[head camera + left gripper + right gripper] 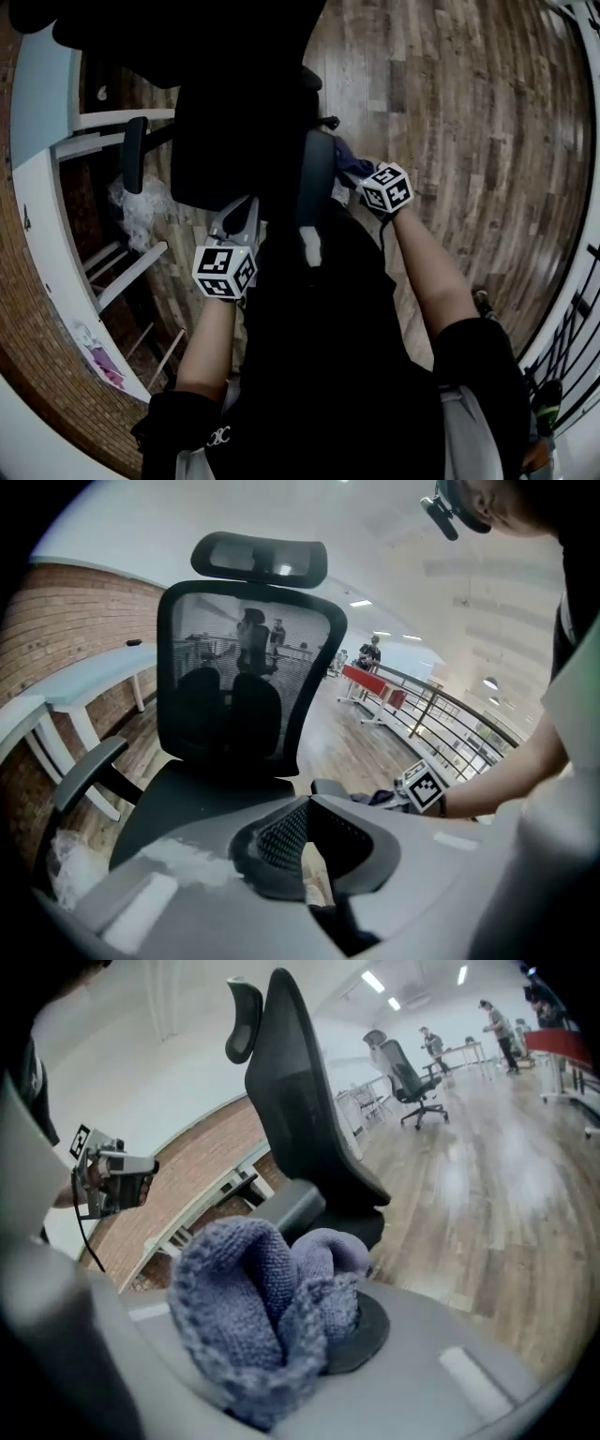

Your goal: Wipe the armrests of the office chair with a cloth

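Observation:
The black office chair (246, 112) stands in front of me, its mesh back (246, 672) facing the left gripper view. My right gripper (364, 180) is shut on a bunched purple knitted cloth (267, 1307), which sits at the outer side of the chair's right armrest (317, 178); in the right gripper view the armrest pad (292, 1208) lies just beyond the cloth. My left gripper (241, 216) hovers behind the seat with its jaws together and nothing between them (309, 803). The left armrest (135, 155) is free.
A white desk frame (37, 234) runs along the brick wall at the left, with a clear plastic bag (136, 211) on the floor beneath it. A railing (572, 337) borders the wooden floor at the right. Another office chair (412, 1077) and people stand far off.

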Tool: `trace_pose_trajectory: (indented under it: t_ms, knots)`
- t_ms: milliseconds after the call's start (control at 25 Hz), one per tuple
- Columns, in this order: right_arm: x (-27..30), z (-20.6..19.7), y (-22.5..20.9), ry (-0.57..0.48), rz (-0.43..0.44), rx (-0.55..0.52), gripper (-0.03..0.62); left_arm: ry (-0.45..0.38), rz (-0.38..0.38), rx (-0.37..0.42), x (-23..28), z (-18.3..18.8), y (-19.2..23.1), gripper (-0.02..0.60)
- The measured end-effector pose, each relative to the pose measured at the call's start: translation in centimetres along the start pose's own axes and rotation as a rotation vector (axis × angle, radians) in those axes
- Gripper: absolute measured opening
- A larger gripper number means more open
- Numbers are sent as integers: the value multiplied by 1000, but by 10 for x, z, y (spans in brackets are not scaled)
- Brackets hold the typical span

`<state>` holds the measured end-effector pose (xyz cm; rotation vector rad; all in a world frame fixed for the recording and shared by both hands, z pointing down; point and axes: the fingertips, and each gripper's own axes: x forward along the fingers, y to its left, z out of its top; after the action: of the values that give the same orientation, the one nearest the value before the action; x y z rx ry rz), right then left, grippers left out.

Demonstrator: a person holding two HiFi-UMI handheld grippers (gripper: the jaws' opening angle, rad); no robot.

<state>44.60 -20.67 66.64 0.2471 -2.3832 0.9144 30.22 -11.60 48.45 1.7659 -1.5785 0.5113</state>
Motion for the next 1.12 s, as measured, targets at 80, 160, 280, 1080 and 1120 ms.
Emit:
trace_pose_trajectory:
  t_ms: [80,160,280,1080,1120]
  knots:
    - [-23,29,-1,-65,-45,-37,44,-24,29,-31,-12,4,14,6]
    - [-40,65,13,-112,-55,-137,44,-59,69,-78,-28,6,30,6]
    - [-45,122,57,-160,-9,-299,44,-131,144,-158,-60,2,55,6]
    - [104,175,394,-171,104,-389,46,-350,316,-336,-290,-96,247,6]
    - [112,171,404,-173,91,-382,45,-350,303,-334,-297,-105,254,6]
